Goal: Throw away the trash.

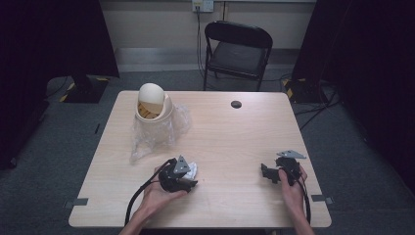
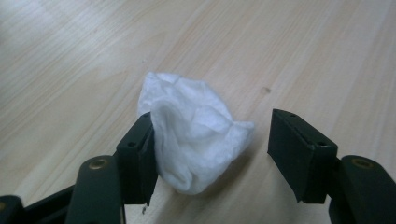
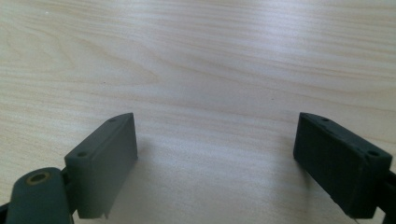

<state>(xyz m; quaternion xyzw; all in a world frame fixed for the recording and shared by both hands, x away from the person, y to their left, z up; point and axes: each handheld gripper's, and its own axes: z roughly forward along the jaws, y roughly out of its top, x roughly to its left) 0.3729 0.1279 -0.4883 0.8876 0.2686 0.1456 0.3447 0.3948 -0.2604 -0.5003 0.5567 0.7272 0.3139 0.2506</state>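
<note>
Your left gripper (image 2: 212, 154) is sitting low over the table (image 1: 235, 137) with its jaws spread wide; a crumpled white tissue (image 2: 194, 135) is lying between them, pressing against the jaw on the left of the left gripper view and standing clear of the other jaw, so the gripper is not clamping it; the tissue is resting on the wood. In the high view your left hand (image 1: 159, 191) is wrapping the gripper's body from behind, the forearm coming up from the near edge and angling toward the table's middle; the left gripper (image 1: 188, 177) is pointing away from you and slightly toward your right, with the tissue (image 1: 192, 170) showing white at its tip and the cable looping back beside your wrist.

Your right gripper (image 3: 217, 158) is also standing wide open and is holding nothing; bare wood is lying between its jaws. In the high view your right hand (image 1: 289, 183) is gripping it from the near side, well to the right of the tissue, and the right gripper (image 1: 266, 172) is pointing toward the tissue's side of the table, its grey plate on top.

Beyond the tissue, toward the far left corner, a beige bin with a tilted domed lid (image 1: 152, 102) is standing on a crumpled clear plastic bag (image 1: 156, 132); a black folding chair (image 1: 238, 51) is standing past the far edge.
</note>
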